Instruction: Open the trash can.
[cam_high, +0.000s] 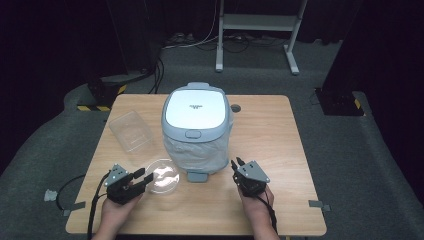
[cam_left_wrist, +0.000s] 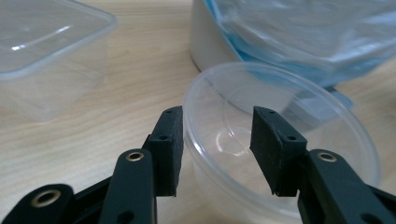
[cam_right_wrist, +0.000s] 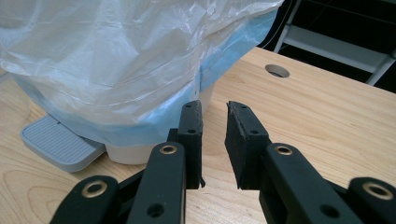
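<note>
**Two grippers wait before a pedal bin on the bench**

At the far left of the wooden bench (cam_high: 280, 145) lies a clear rectangular plastic container (cam_high: 131, 131), empty as far as can be seen. Nearer the person, the left gripper (cam_high: 142, 178) is held low, its jaws apart and straddling the near rim of a clear round plastic bowl (cam_high: 162, 176); in the left gripper view one jaw sits outside the rim and the other over the bowl's inside, neither pressing on it. Just behind the bowl, mid-bench, stands a grey pedal bin (cam_high: 196, 127) with its white lid (cam_high: 195, 109) closed, a translucent liner bag (cam_high: 195, 152) hanging over its sides and its foot pedal (cam_high: 197, 176) facing the person. To the right, the right gripper (cam_high: 236, 163) points towards the bin's base, jaws slightly apart and holding nothing. A round cable hole (cam_high: 235, 108) marks the bench behind the bin.
</note>
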